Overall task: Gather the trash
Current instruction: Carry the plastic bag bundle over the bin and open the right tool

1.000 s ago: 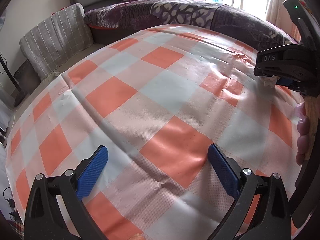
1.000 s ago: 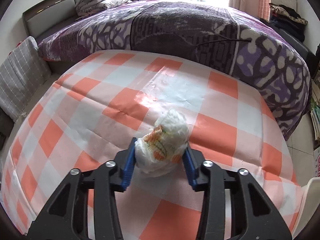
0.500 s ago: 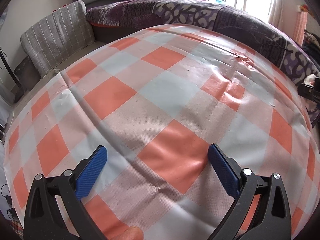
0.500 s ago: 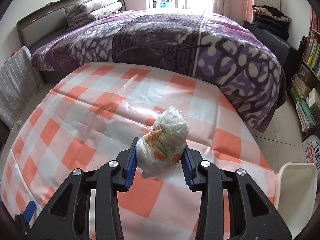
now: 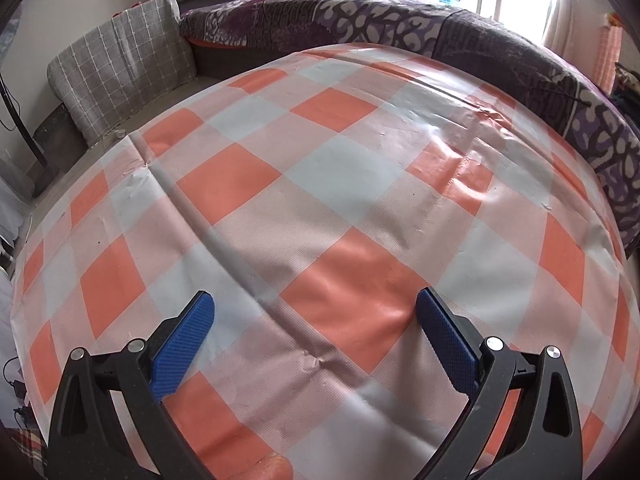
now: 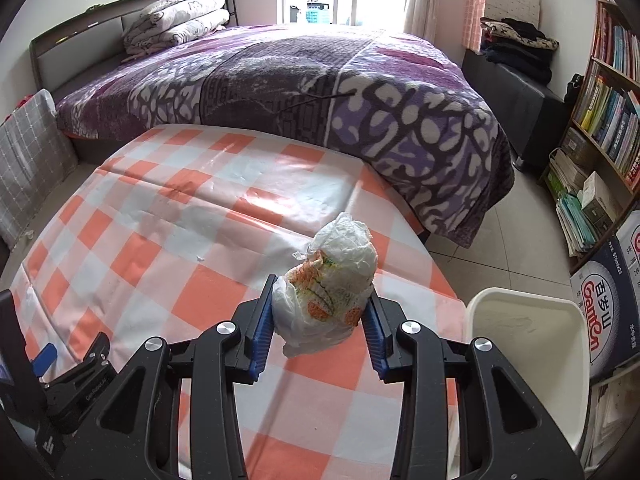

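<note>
Right tool (image 6: 318, 330) is clamped on a crumpled wrapper wad (image 6: 330, 300), white bin (image 6: 560, 364) off to the side.
That squishy plastic could slip out short of the bin; left tool (image 5: 314, 338) hangs spread apart, empty, over the desk (image 5: 340, 168).

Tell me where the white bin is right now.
In the right wrist view the white bin sits at the lower right, off the checkered table's right edge, just right of the right gripper holding the crumpled wrapper.

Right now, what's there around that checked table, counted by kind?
Crumpled plastic trash wads: 1
White bins: 1
Checked tablecloths: 1
Handheld grippers: 2, the left gripper and the right gripper
Total: 5
</note>
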A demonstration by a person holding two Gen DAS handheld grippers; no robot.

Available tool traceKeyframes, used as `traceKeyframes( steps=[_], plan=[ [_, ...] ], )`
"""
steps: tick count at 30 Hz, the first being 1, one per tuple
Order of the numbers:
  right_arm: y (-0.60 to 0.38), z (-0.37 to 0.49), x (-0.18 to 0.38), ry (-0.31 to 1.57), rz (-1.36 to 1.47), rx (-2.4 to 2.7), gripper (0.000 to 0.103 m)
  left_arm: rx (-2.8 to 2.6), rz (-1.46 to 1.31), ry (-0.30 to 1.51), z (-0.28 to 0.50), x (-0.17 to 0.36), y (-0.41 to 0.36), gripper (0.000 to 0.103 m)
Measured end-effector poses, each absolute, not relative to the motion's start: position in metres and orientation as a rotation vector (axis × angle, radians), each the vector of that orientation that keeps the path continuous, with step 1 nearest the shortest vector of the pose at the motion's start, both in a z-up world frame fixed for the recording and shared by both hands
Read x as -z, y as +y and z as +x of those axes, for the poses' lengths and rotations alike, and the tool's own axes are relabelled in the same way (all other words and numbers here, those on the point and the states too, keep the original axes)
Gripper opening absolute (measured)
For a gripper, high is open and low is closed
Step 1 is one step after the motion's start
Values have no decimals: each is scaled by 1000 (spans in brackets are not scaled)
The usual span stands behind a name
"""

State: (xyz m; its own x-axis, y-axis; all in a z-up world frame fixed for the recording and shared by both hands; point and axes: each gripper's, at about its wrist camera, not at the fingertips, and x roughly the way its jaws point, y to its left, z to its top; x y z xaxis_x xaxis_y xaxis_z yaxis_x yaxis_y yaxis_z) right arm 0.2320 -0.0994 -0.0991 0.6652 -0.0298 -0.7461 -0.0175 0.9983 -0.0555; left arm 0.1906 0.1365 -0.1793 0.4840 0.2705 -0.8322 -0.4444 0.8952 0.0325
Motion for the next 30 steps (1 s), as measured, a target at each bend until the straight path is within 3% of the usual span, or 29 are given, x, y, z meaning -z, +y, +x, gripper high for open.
traceKeyframes(
  steps=[18, 30],
  plan=[
    [-215, 185, 76, 819, 21, 197, 38, -393, -249, 1042, 186, 171, 110, 97],
    [-313, 144, 79, 869, 270, 413, 42, -72, -196, 882, 176, 87, 0, 97]
  ],
)
